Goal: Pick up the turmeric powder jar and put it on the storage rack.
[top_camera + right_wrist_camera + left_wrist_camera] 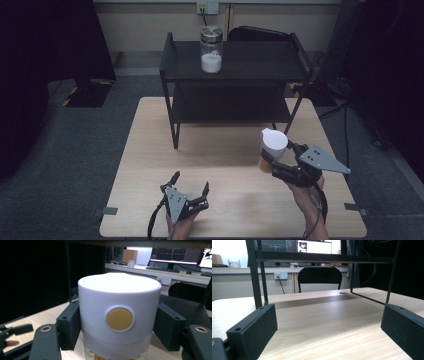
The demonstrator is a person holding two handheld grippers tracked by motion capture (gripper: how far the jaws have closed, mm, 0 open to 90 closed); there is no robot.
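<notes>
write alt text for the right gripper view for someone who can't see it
The right gripper is shut on a white-capped jar with a round yellow button facing the camera, held just above a light wooden table. Behind it stand a black shelf frame and a desk with monitors.

— Left gripper (190, 188)?
— Near edge, seven o'clock of the view; jaws spread wide, nothing between them, hand (181, 226) below.
— Right gripper (280, 156)?
— Four o'clock; jaws closed on a white-lidded container (272, 148), forearm entering from below.
</notes>
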